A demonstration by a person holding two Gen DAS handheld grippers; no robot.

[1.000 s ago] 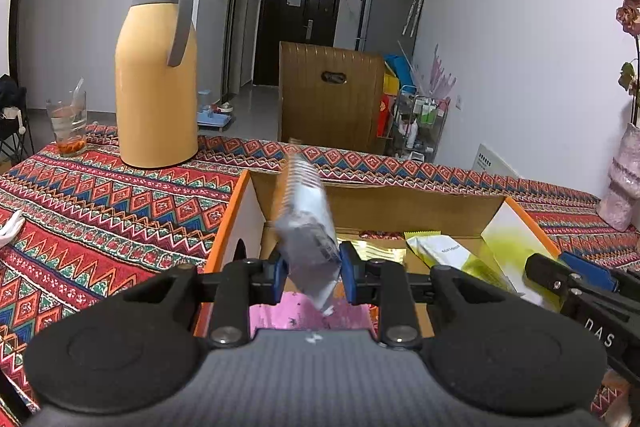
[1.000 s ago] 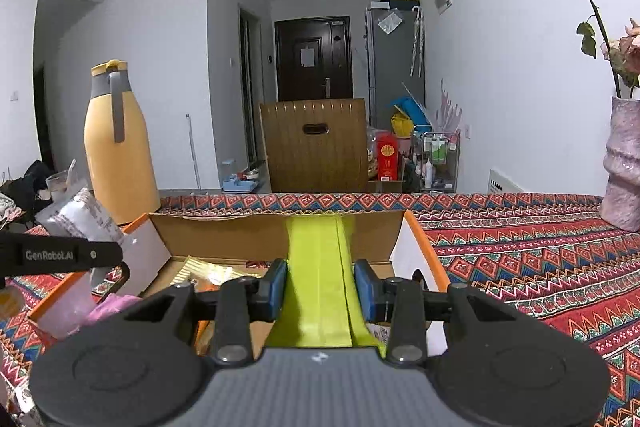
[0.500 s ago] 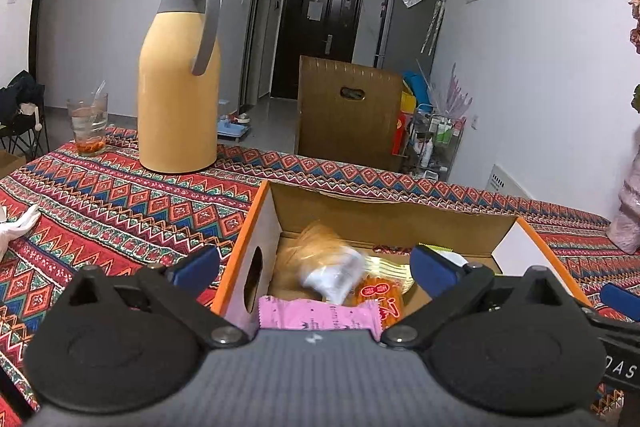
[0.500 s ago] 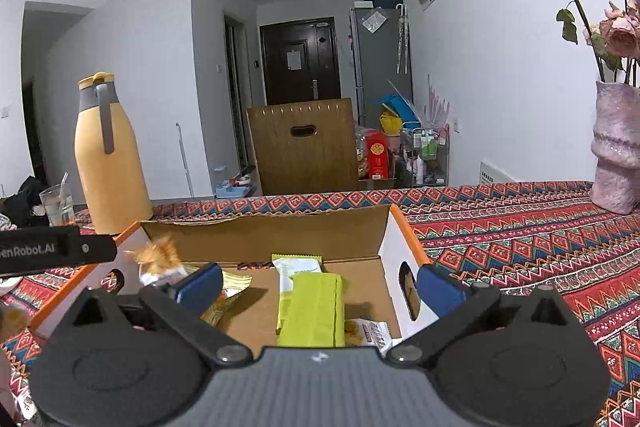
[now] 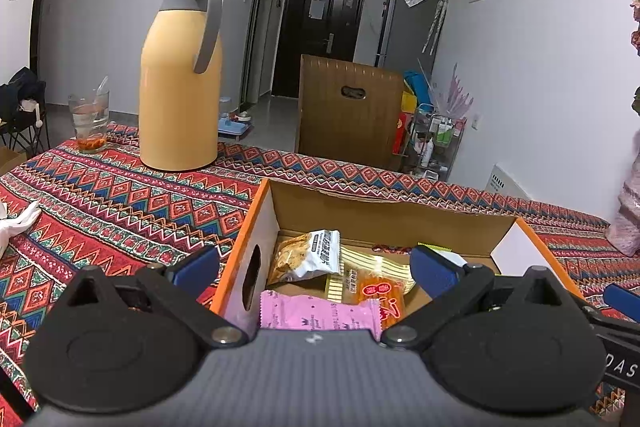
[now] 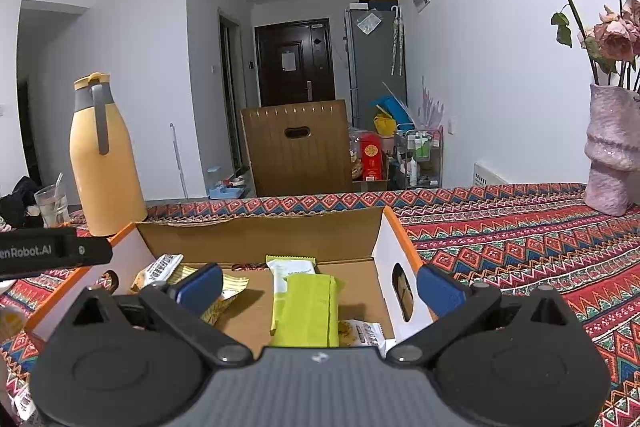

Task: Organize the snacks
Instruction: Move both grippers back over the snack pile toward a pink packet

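The left tongs [image 5: 316,273] stood spread wide with nothing between the blue pads, where a second before they had pinched a silver-white cookie packet upright over the box. That cookie packet [image 5: 306,261] now lay inside the cardboard box [image 5: 384,217], at its left end, resting tilted on a yellow striped packet [image 5: 374,265]. Just nearer the camera lay a pink packet [image 5: 320,313] and an orange packet [image 5: 378,293], touching each other.

The right tongs [image 6: 320,287] were likewise spread wide and empty; a second before they had clamped a lime-green packet. That lime-green packet [image 6: 306,307] now lay flat on the box floor near the right end, partly over a white-and-green packet [image 6: 290,269] behind it, with another cookie packet [image 6: 362,335] at its near right corner. Both tongs had just been opening, and neither hand had shifted noticeably over the box.

The box sat on the worktop [image 6: 520,227], which was covered in a red patterned cloth. Well apart to the left stood a yellow thermos jug [image 5: 180,79] with a glass [image 5: 89,121] beside it, both in the same places as before. A pink vase [image 6: 612,151] of dried roses stood at the far right edge.
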